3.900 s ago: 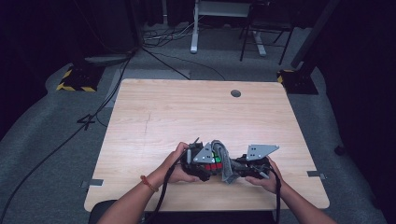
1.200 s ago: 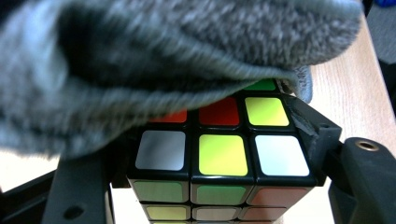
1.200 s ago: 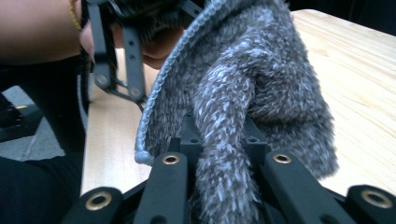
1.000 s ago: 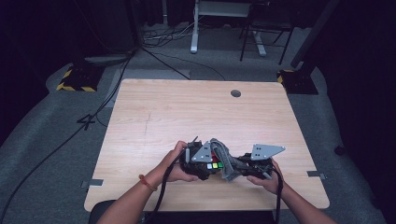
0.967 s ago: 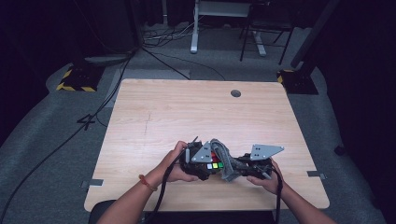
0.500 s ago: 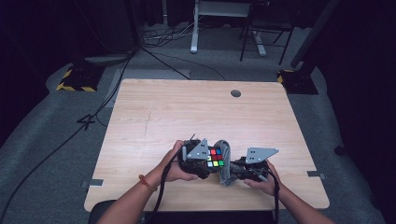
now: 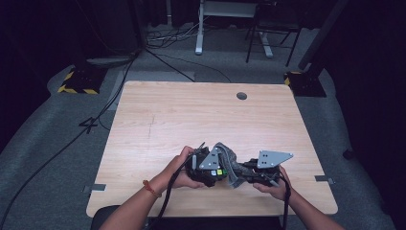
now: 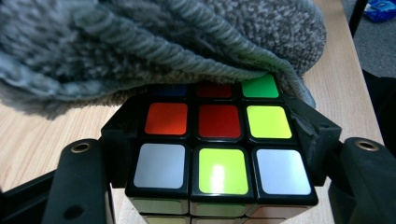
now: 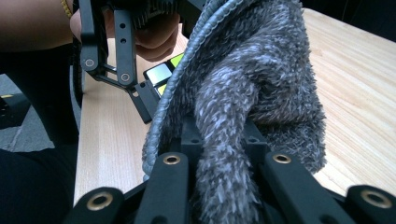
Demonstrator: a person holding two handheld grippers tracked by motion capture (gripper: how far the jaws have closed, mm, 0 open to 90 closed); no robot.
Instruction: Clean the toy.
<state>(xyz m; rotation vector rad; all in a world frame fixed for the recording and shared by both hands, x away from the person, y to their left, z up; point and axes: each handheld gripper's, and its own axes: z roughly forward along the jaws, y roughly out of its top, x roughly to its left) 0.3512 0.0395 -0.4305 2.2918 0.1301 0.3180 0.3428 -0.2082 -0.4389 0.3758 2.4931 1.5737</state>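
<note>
Left gripper [image 7: 210, 171] clamps the puzzle cube [image 8: 219, 149] near the table's [image 7: 201, 115] front edge; right gripper [image 9: 223, 186] pinches the grey fuzzy cloth [image 9: 261, 84] draped over it. Wipe slowly, keep the cube steady

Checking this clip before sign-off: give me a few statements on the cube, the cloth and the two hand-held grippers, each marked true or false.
1. The left hand-held gripper is shut on the Rubik's cube. True.
2. The right hand-held gripper is open with nothing in it. False: it is shut on a bunched part of the grey fuzzy cloth.
3. The cloth drapes over the far edge of the cube's top face. True.
4. The cube's centre sticker facing the left gripper view is blue. False: it is red.
5. Both grippers work near the table's far edge. False: they are near the person's edge.
</note>
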